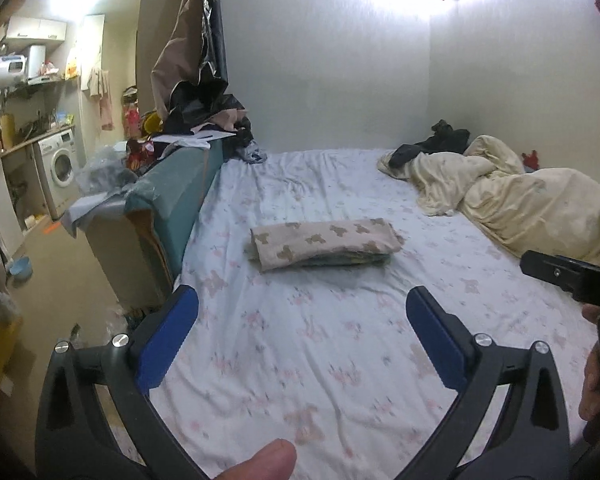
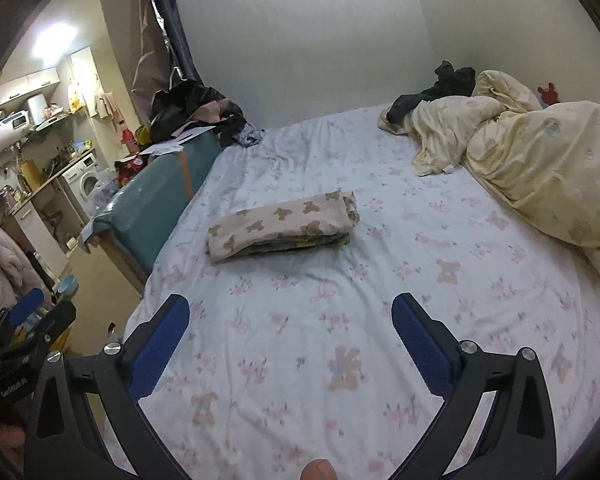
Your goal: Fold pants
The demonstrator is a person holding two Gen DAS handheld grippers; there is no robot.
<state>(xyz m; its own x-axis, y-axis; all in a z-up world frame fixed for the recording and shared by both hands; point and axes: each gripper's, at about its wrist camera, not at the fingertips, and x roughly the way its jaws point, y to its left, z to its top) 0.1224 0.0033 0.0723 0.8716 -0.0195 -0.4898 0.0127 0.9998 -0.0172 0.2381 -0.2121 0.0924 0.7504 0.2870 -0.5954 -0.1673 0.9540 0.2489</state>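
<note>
The pants (image 1: 324, 245) lie folded into a flat bundle on the bed sheet (image 1: 300, 352), cream fabric with brown bear prints on top. In the right wrist view the same pants (image 2: 284, 228) rest left of the bed's middle. My left gripper (image 1: 302, 304) hangs open over the sheet, well short of the bundle, with nothing between its blue pads (image 1: 166, 340). My right gripper (image 2: 290, 312) is likewise open and empty, back from the pants. The right gripper's black body (image 1: 568, 276) shows at the right edge of the left wrist view.
A crumpled cream duvet (image 2: 540, 168) fills the bed's far right, with dark clothes (image 2: 440, 88) behind it. A teal headboard-like panel (image 1: 176, 196) with piled clothing borders the bed's left side. Beyond it are a floor strip and a washing machine (image 1: 60, 164).
</note>
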